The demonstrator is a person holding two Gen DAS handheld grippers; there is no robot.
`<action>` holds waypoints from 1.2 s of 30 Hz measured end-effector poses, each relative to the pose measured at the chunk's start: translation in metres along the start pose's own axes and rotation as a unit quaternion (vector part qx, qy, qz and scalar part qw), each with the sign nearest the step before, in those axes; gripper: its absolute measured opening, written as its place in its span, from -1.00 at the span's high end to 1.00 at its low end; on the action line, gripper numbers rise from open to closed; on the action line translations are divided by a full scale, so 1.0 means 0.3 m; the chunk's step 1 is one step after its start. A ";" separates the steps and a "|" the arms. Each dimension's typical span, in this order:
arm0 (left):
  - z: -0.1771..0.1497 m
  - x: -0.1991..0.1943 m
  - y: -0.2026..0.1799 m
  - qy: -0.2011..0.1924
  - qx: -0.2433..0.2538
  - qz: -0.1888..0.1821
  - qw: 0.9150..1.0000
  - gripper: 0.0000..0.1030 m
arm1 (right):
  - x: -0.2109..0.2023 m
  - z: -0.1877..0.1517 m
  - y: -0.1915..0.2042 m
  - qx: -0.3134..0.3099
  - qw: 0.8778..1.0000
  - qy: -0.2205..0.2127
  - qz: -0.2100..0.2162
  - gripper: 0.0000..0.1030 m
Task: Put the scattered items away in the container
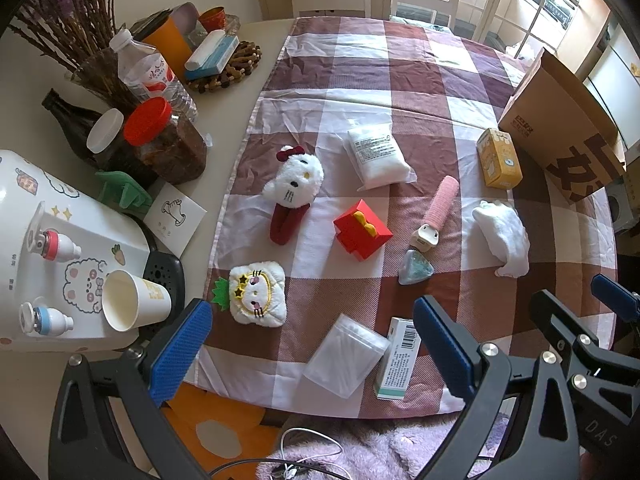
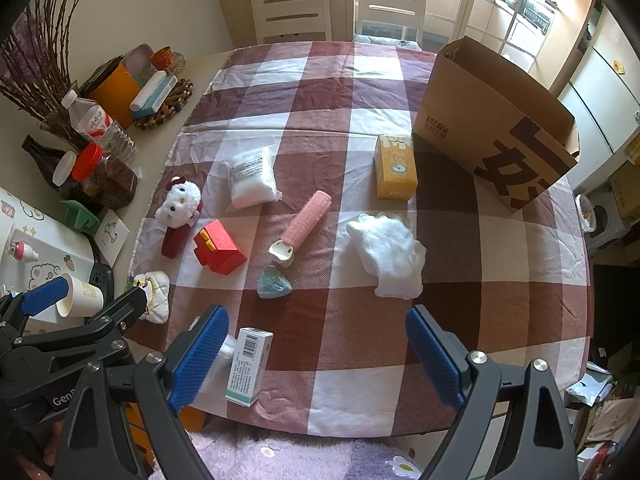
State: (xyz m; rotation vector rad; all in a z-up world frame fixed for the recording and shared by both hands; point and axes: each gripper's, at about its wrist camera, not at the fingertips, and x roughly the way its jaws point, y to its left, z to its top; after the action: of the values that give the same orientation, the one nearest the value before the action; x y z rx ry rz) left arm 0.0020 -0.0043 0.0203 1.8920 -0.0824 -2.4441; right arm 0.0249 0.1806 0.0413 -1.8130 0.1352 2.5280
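A brown paper bag (image 2: pixel 496 120) stands open at the far right of the checked cloth (image 2: pixel 352 320); it also shows in the left wrist view (image 1: pixel 560 120). Scattered on the cloth lie a yellow box (image 2: pixel 394 168), a white cloth wad (image 2: pixel 390 254), a pink roller (image 2: pixel 306 220), a teal triangle (image 2: pixel 274 284), a red box (image 2: pixel 218 248), a white packet (image 2: pixel 252 178), a cat plush (image 2: pixel 180 204), a flat plush (image 1: pixel 258 294), a clear case (image 1: pixel 346 354) and a white carton (image 2: pixel 250 366). My left gripper (image 1: pixel 312 356) and right gripper (image 2: pixel 316 356) are open and empty above the near edge.
Left of the cloth stand a water bottle (image 1: pixel 150 72), a red-lidded jar (image 1: pixel 168 140), a dark bottle (image 1: pixel 68 116), a paper cup (image 1: pixel 132 300), a white dispenser (image 1: pixel 52 248) and dried twigs (image 1: pixel 72 20). Chairs (image 2: pixel 392 0) stand behind the table. A purple fluffy fabric (image 1: pixel 360 448) lies below the near edge.
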 end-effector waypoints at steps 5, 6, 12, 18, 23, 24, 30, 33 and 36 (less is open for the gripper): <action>-0.003 0.001 -0.004 0.000 0.000 0.000 1.000 -0.96 | 0.000 0.000 0.001 0.001 1.000 0.000 0.000 -0.81; -0.003 0.001 -0.004 0.000 0.000 0.001 1.000 -0.96 | 0.000 0.000 0.002 0.001 1.000 0.000 -0.001 -0.81; 0.000 -0.002 -0.002 -0.001 0.000 0.002 1.000 -0.96 | -0.001 -0.001 0.004 0.000 1.000 -0.001 -0.001 -0.81; 0.005 -0.012 0.009 -0.003 0.000 0.003 1.000 -0.96 | -0.009 0.003 0.015 0.001 1.000 -0.002 0.000 -0.81; 0.009 -0.020 0.013 -0.005 -0.002 0.006 1.000 -0.96 | -0.014 0.012 0.017 -0.001 1.000 -0.005 -0.001 -0.81; 0.010 -0.020 0.013 -0.006 -0.002 0.006 1.000 -0.96 | -0.015 0.014 0.018 -0.001 1.000 -0.005 -0.001 -0.81; 0.008 -0.019 0.010 -0.006 -0.002 0.006 1.000 -0.96 | -0.016 0.016 0.022 -0.002 1.000 -0.005 -0.001 -0.81; 0.008 -0.019 0.010 -0.006 -0.002 0.007 1.000 -0.96 | -0.016 0.017 0.023 -0.001 1.000 -0.005 -0.001 -0.81; 0.010 -0.017 0.009 -0.006 -0.002 0.007 1.000 -0.96 | -0.016 0.018 0.024 -0.001 1.000 -0.005 -0.001 -0.81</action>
State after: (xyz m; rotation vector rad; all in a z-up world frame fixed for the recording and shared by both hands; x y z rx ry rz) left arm 0.0004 -0.0066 0.0261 1.8693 -0.0921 -2.4447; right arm 0.0208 0.1740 0.0478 -1.7996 0.1313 2.5373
